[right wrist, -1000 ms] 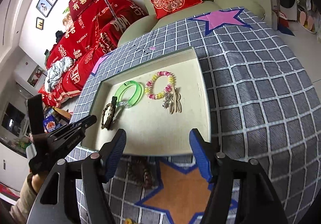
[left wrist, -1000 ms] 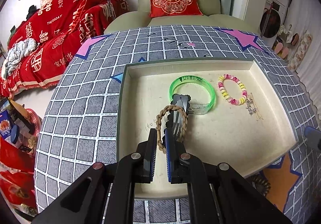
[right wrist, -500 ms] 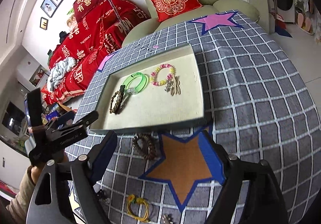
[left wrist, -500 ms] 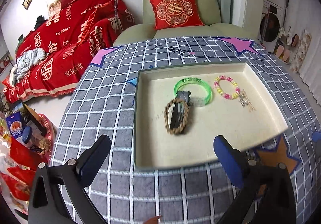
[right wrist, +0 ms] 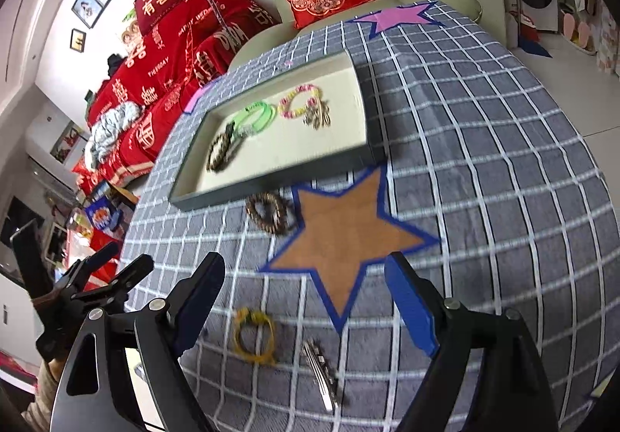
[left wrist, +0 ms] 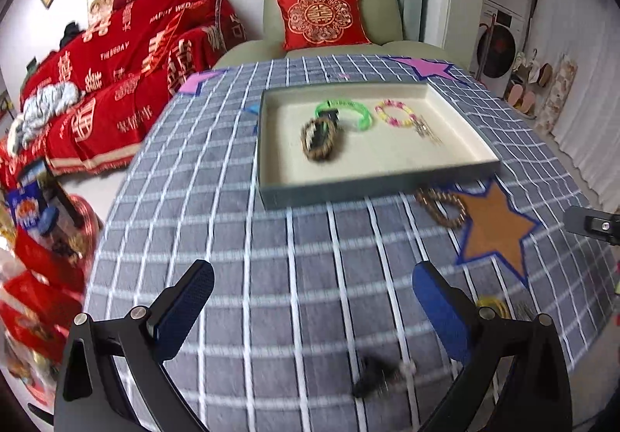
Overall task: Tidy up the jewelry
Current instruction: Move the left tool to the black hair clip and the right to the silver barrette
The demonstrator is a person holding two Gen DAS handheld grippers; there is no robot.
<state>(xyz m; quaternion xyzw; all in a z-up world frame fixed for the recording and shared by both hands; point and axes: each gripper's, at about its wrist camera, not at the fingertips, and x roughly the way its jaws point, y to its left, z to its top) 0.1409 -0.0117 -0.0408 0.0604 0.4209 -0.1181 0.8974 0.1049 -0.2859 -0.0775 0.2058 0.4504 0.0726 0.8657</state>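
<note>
So far, four pieces are laid in the tray, three are left on the table, and both tongs are spread, empty.

Spread tongs above yellow bracelet

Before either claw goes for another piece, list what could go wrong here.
1. The brown beaded bracelet on the cloth lies right against the grey tray's front wall; an open right claw may bump the tray.
2. The silver metal hair clip lies flat and thin, so pads may slip off it.
3. The yellow cord bracelet lies close beside the clip; a wide grasp might catch both.
</note>
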